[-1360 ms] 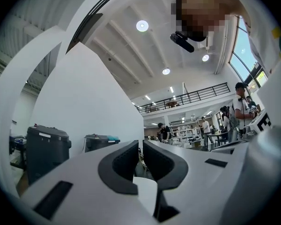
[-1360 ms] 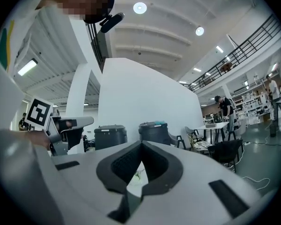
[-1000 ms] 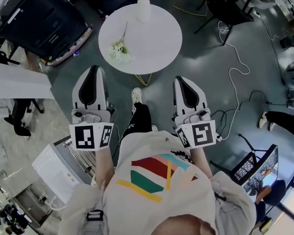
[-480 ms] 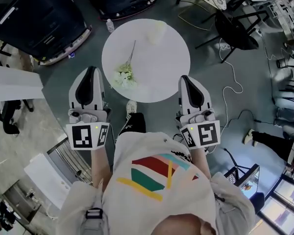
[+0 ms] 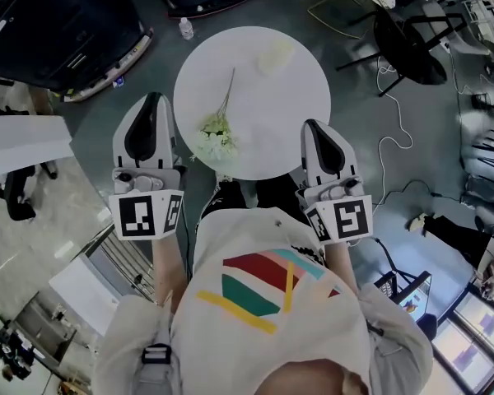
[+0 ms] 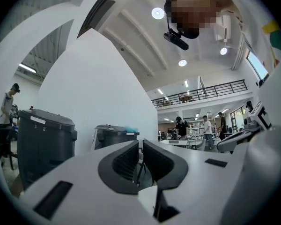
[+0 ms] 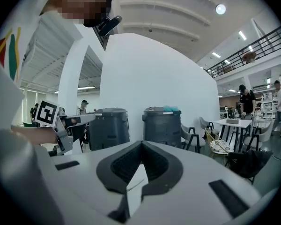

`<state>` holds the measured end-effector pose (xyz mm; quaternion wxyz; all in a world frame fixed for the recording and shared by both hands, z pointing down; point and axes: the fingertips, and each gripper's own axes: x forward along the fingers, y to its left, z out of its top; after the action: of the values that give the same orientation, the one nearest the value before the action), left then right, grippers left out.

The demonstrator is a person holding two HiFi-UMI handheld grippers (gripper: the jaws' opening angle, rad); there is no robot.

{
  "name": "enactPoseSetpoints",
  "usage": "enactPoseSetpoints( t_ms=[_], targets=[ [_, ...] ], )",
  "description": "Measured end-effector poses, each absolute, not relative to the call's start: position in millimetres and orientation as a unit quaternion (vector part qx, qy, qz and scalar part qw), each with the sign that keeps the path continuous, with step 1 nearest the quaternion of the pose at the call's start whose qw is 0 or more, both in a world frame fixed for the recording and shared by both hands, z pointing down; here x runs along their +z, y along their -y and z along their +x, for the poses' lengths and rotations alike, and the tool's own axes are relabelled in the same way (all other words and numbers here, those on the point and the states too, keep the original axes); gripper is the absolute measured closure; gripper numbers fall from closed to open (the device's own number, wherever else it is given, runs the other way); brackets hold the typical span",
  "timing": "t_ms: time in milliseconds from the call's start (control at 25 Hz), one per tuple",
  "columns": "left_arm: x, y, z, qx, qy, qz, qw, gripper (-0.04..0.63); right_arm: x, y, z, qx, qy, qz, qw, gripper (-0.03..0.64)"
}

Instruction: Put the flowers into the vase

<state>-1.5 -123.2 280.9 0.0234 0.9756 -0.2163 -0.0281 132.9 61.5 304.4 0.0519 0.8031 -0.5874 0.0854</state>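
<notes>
A sprig of white flowers (image 5: pixel 216 138) lies on the round white table (image 5: pixel 288 130), its thin stem running toward the far side. The pale vase (image 5: pixel 276 56) stands near the table's far edge. My left gripper (image 5: pixel 152 99) hovers just off the table's left rim, beside the blooms, with its jaws nearly together and nothing between them (image 6: pixel 140 143). My right gripper (image 5: pixel 316 127) sits over the table's near right rim, shut and empty (image 7: pixel 140 143). Neither touches the flowers.
Large dark bins (image 5: pixel 58 31) stand left of the table and show ahead in the right gripper view (image 7: pixel 161 125). A small bottle (image 5: pixel 185 29) lies on the floor behind the table. A black chair (image 5: pixel 412 44) and loose cables (image 5: pixel 391 138) are at the right.
The table has drawn closer in the head view. Both grippers have advanced level toward it and now flank its near edge; the flowers lie closer to the left gripper. Jaws unchanged.
</notes>
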Motion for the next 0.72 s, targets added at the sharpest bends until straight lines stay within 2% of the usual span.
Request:
enactPoseSetpoints(
  t_ms=[200,360,720],
  targets=[
    [274,132,4,-0.030,0.253,0.967,0.012,0.560,285,-47,148,0.058,0.644,0.763,0.006,0.607],
    [258,135,7,-0.039,0.289,0.957,0.000,0.560,257,-17,150,0.014,0.715,0.699,0.012,0.607],
    [279,141,-35,-0.026,0.371,0.928,0.015,0.560,228,38,86,-0.055,0.868,0.494,-0.003,0.604]
  ],
)
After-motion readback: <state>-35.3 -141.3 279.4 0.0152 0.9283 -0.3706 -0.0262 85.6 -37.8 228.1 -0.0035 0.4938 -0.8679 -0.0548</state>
